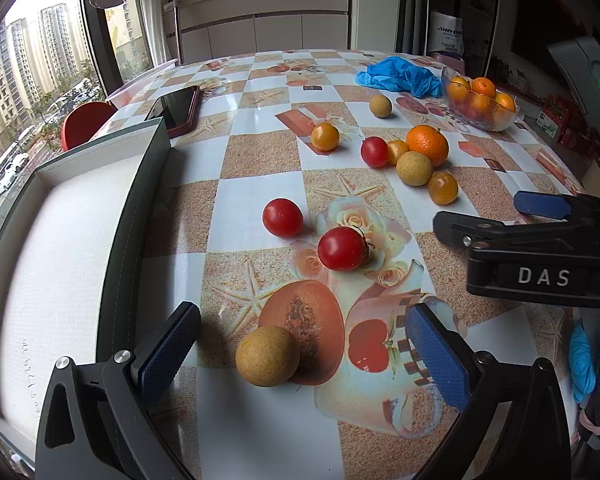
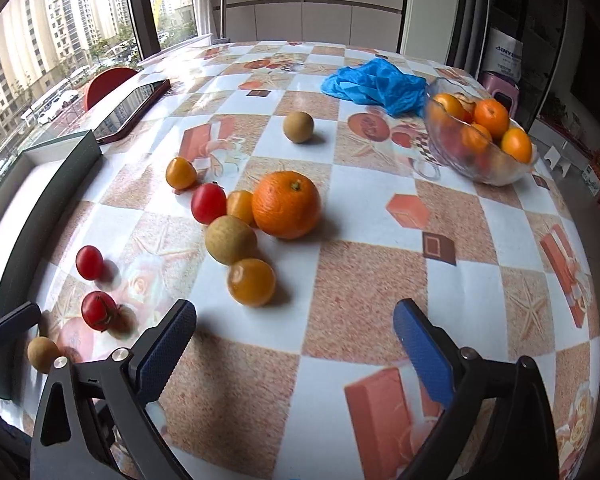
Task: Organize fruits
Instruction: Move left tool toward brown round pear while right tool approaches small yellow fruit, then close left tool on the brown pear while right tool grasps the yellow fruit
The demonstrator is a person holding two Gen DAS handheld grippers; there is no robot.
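Both jaws stand wide and empty. The left hand-held gripper (image 1: 300, 340) frames a tan fruit (image 1: 267, 356) on the bench (image 1: 260, 432), beside the white tray (image 1: 60, 280). The right hand-held gripper (image 2: 294, 340) hangs short of a yellow tomato (image 2: 251, 282). Judged best: centre each round fruit between the pads and squeeze gently, so it neither rolls off nor bruises.

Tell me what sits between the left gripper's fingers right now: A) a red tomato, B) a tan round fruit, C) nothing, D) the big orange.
B: the tan round fruit lies on the table between the open left gripper fingers, untouched by either.
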